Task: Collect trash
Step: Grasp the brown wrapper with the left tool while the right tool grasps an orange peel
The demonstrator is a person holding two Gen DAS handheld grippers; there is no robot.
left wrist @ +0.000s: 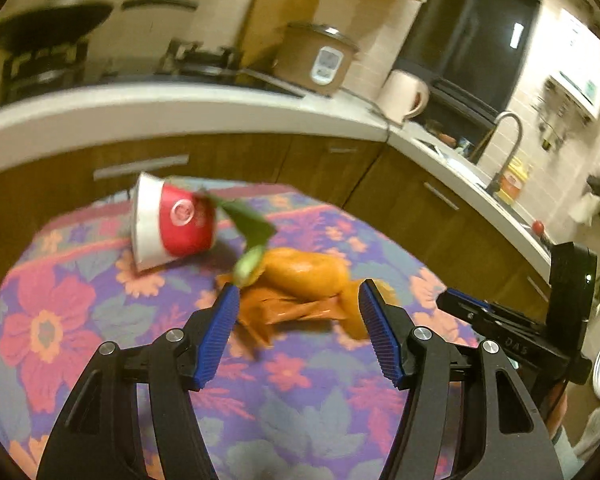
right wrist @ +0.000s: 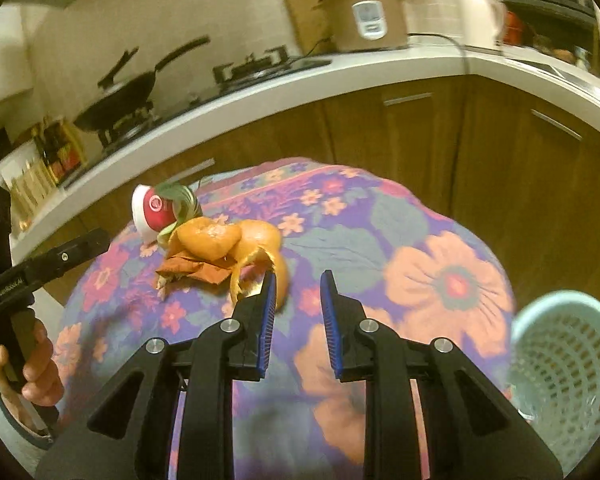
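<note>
A pile of orange peel (left wrist: 304,272) lies on the floral tablecloth (left wrist: 100,320), on top of a crumpled orange wrapper (left wrist: 288,314). Green leaves (left wrist: 248,222) lie beside it, and behind them a red-and-white paper cup (left wrist: 172,220) lies on its side. My left gripper (left wrist: 298,294) is open, its fingertips on either side of the near edge of the pile without pressing on it. In the right wrist view my right gripper (right wrist: 298,284) is open by a narrow gap with nothing in it. A curl of the orange peel (right wrist: 220,240) reaches its left finger (right wrist: 270,296).
A pale blue mesh basket (right wrist: 560,364) stands at the table's right edge. A hand (right wrist: 40,368) holds the left gripper's handle. Behind the table runs a white kitchen counter (left wrist: 180,100) with a stove, a rice cooker (left wrist: 320,60), a kettle and a sink.
</note>
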